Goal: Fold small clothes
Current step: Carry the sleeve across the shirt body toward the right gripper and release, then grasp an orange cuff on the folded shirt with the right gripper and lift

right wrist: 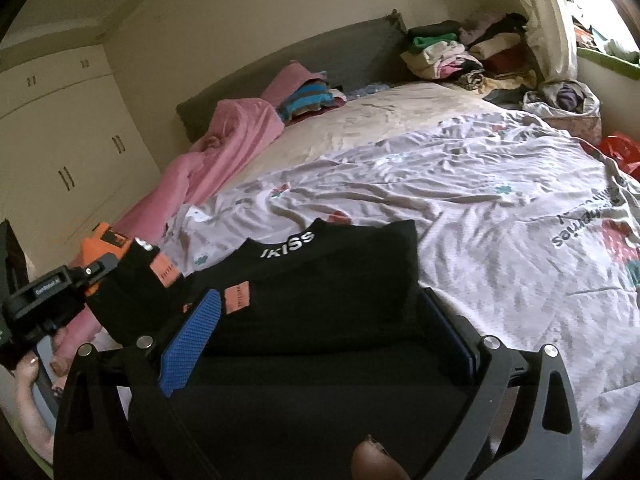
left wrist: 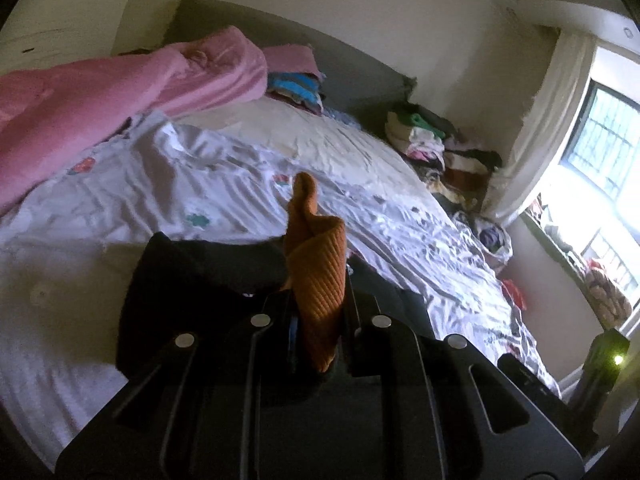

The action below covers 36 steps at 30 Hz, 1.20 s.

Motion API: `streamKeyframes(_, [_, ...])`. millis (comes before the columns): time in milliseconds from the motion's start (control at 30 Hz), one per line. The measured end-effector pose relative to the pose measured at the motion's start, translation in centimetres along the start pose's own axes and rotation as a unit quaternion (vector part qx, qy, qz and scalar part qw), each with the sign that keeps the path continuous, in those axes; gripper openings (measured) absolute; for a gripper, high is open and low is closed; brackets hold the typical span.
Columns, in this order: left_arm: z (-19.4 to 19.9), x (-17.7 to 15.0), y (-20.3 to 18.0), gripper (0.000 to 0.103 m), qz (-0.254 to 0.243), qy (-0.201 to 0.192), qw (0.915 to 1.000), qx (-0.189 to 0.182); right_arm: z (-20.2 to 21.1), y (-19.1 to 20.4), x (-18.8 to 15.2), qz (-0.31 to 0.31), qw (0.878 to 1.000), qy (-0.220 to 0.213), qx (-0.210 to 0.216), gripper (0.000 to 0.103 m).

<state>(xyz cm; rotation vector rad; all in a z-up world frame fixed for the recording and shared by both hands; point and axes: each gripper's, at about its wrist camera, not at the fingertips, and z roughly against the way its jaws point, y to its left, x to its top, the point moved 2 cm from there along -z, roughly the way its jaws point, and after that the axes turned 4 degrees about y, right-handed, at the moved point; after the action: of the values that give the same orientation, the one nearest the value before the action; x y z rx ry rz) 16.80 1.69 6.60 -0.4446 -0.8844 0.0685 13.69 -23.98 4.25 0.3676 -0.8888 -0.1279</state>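
Your left wrist camera sits low over the bed (left wrist: pixel 240 168), facing the headboard and window (left wrist: pixel 600 152). Your right wrist camera looks from the foot toward the wardrobe (right wrist: pixel 60 140), just as close. Both share the pink blanket (left wrist: pixel 100 100) and, probably, the same corner clothes pile (right wrist: pixel 460 56).

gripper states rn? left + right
Left hand-held gripper: closed on the orange cuff of the black garment.
Right hand-held gripper: open, fingers either side of the black garment, holding nothing.
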Motion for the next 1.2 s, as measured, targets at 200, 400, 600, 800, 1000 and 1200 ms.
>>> streamKeyframes(200, [-2.8,-1.5,-1.7,0.009,-0.020,0.033,0.9991,-0.019,0.2,-1.7,-0.2,-0.016,1.000,-0.002,-0.017,0.097])
streamKeyframes(400, [-5.2,-3.4,-3.6,0.009,-0.049,0.065,0.9962,-0.030,0.1,-3.0,-0.2,-0.027,0.999,-0.002,-0.035,0.097])
streamKeyframes(600, [-7.2,-5.3,-4.9,0.009,-0.072,0.099,0.9911,-0.052,-0.1,-4.2,-0.4,-0.038,0.998,0.003,-0.048,0.097])
streamKeyframes(800, [-8.9,-7.5,-5.8,0.018,-0.096,0.140,0.9824,-0.078,-0.6,-5.2,-0.8,-0.055,0.996,0.014,-0.062,0.097])
streamKeyframes(1000, [-9.9,-9.7,-6.2,0.040,-0.109,0.178,0.9720,-0.108,-1.3,-6.2,-1.2,-0.070,0.994,0.029,-0.077,0.097])
streamKeyframes(1200, [-9.0,-9.0,-4.4,0.065,-0.090,0.175,0.9746,-0.107,-2.6,-6.2,-1.7,-0.073,0.993,0.053,-0.077,0.097])
